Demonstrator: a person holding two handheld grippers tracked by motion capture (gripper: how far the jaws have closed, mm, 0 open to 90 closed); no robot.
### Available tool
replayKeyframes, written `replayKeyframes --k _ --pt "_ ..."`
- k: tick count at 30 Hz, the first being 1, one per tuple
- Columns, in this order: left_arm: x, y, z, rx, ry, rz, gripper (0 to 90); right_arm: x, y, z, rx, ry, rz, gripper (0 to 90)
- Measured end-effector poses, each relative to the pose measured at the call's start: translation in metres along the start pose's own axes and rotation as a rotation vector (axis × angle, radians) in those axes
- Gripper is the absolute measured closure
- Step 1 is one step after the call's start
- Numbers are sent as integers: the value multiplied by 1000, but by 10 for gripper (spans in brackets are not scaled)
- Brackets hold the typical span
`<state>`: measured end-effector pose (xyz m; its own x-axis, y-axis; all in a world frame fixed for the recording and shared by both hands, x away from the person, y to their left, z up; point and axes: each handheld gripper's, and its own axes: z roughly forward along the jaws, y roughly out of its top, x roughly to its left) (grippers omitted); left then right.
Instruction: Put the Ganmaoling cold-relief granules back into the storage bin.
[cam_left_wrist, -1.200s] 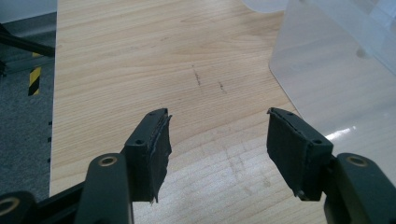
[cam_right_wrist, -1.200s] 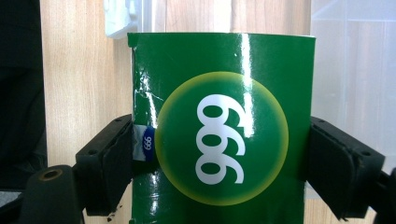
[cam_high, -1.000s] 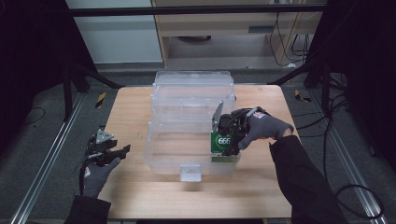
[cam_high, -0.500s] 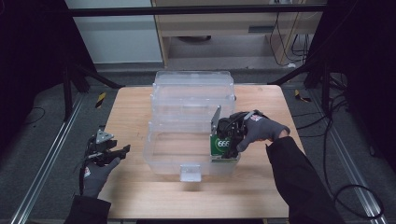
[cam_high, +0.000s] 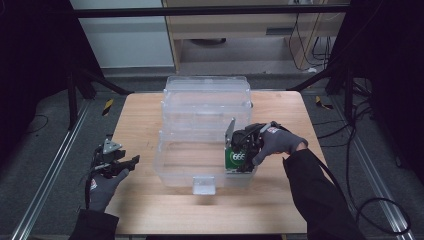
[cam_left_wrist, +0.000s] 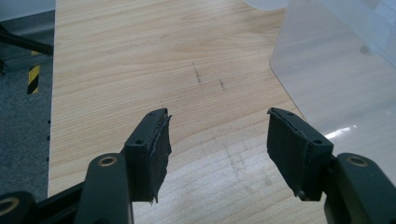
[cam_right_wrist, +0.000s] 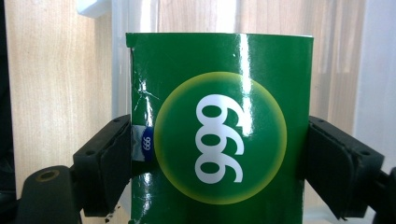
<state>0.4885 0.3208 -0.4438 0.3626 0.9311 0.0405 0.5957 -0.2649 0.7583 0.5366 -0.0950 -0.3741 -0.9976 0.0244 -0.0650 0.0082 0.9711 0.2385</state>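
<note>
Lighting: overhead, bright on the wooden table; surroundings fall off to near black at both sides of the high view. Shadows: soft, short, beneath the clear plastic box. Glare: vertical white streak on the glossy green box; pale sheen on the clear plastic wall in the left gripper view. Focus: high view slightly soft and grainy; gripper views sharp on wood grain, near jaws mildly soft. Distortion: slight wide-angle spread at edges.

Both grippers, own pose only.
L gripper jaws wide apart, low & idle; R gripper jaws clamped, wrist angled down.
</note>
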Motion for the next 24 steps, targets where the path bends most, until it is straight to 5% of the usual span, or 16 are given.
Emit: replayKeyframes --k 24 --pt "-1 0 1 6 -2 5 384 2 -7 3 -76 -20 25 138"
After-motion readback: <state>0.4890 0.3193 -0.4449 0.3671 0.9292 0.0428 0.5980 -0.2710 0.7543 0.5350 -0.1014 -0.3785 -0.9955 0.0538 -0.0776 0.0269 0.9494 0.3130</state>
